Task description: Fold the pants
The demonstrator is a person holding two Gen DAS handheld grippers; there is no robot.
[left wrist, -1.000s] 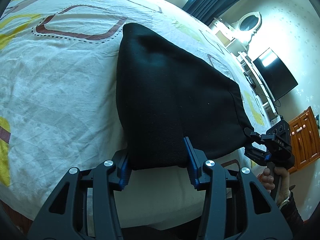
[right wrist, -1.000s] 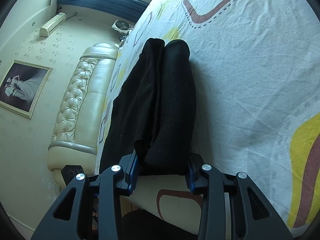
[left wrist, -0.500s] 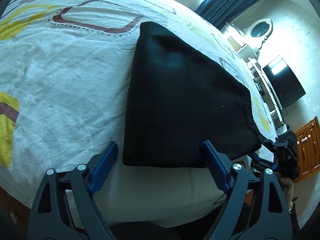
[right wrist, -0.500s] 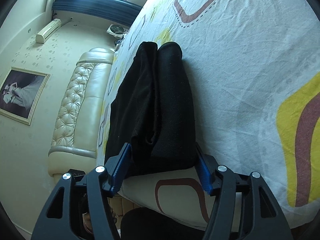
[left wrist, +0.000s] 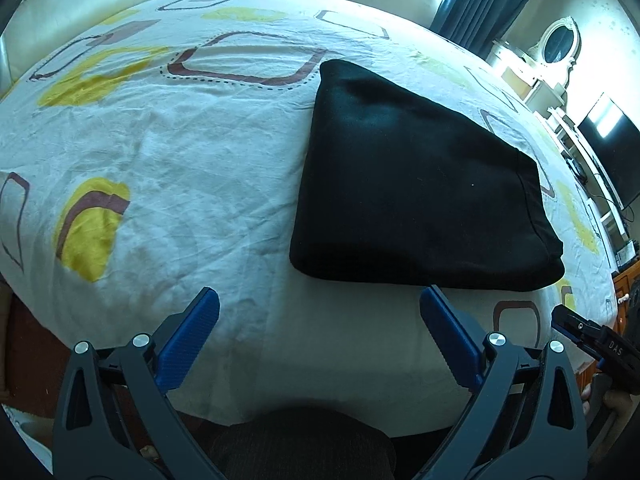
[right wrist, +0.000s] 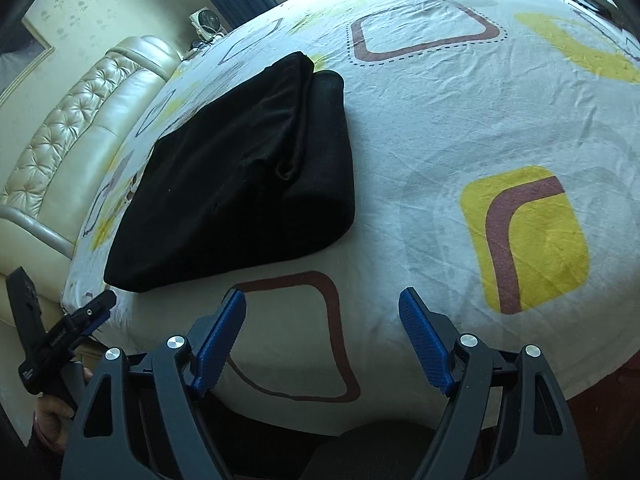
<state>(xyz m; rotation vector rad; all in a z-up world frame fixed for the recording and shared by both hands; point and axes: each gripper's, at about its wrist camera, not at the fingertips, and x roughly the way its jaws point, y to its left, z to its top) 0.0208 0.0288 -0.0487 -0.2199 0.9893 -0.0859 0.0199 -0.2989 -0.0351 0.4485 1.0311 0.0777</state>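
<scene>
Black pants [left wrist: 416, 184] folded | inner layers hidden | far bed [left wrist: 168, 152] edge cropped

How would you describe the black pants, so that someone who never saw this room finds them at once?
Look at the big bed, covered by a white sheet with yellow and brown rounded squares. Near its front edge lie the black pants, folded into a thick flat bundle, just beyond both open grippers. It is the only dark, plain thing on the patterned sheet.

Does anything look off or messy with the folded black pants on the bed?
Only slightly: the black pants lie folded on the bedspread, but the top layer sits askew, leaving a strip of the lower layer uncovered.
</scene>
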